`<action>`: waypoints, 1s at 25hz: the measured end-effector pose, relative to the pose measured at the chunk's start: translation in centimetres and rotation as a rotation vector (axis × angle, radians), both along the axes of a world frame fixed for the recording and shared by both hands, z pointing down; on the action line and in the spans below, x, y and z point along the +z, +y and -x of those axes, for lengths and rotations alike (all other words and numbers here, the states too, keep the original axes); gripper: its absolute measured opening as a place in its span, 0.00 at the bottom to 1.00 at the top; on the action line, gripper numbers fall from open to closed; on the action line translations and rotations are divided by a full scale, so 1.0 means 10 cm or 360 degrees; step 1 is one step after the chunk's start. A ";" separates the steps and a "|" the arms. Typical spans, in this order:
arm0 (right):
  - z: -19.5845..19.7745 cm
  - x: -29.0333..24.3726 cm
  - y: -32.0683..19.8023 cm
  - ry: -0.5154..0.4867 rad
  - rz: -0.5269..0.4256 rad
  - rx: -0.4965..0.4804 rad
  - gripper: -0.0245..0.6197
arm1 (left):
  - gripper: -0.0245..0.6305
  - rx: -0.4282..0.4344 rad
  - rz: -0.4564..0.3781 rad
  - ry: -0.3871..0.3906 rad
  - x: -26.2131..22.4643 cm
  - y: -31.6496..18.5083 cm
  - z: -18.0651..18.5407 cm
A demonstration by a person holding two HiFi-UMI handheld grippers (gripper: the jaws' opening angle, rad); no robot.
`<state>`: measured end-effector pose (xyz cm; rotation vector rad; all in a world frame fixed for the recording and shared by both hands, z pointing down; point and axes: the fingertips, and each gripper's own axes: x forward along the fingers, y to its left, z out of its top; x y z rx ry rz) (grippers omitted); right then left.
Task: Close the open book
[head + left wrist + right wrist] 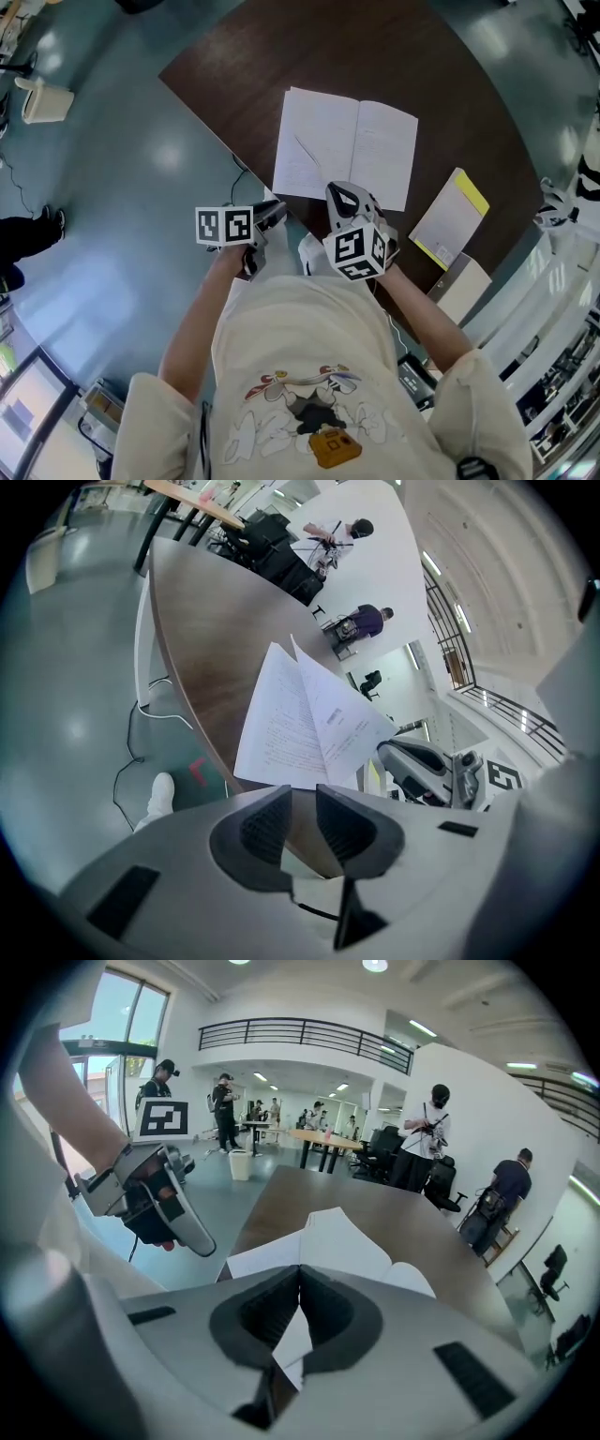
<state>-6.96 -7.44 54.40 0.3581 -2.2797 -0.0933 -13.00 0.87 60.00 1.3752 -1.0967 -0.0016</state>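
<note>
Book: open book (345, 150) lies spread face-up at mid-table, spine running 12 to 6; both halves are white with faint print.
Page: in the right gripper view, one page (347, 1237) stands raised off the spread beside the spine.
Right gripper: right gripper (339, 195) sits at the book's 6 o'clock edge, by the spine. Jaws clenched, with white paper running into the pinch; reads as a grasp on that page's near edge.
Left gripper: left gripper (272, 216) is off the book's 7 o'clock corner and clear of it. Jaws released, nothing between them.
Table: dark round table (450, 103); a yellow notepad (452, 217) lies at the book's 4 o'clock, near but apart.
Step in hand: lifting a leaf to fold it over, by my judgement.
Doing it well: swing the pinch in an arc over the spine toward 9, not straight up, since a thin leaf may tear or slip. One leaf likely won't bring the cover, so expect to re-grip the whole right half. The left gripper could pin the 9 o'clock half so the book doesn't slide.
</note>
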 end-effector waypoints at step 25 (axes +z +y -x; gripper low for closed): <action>-1.71 0.21 -0.47 0.0013 0.0168 0.0781 0.05 | 0.15 0.0224 -0.0135 -0.0374 -0.35 -0.34 -0.58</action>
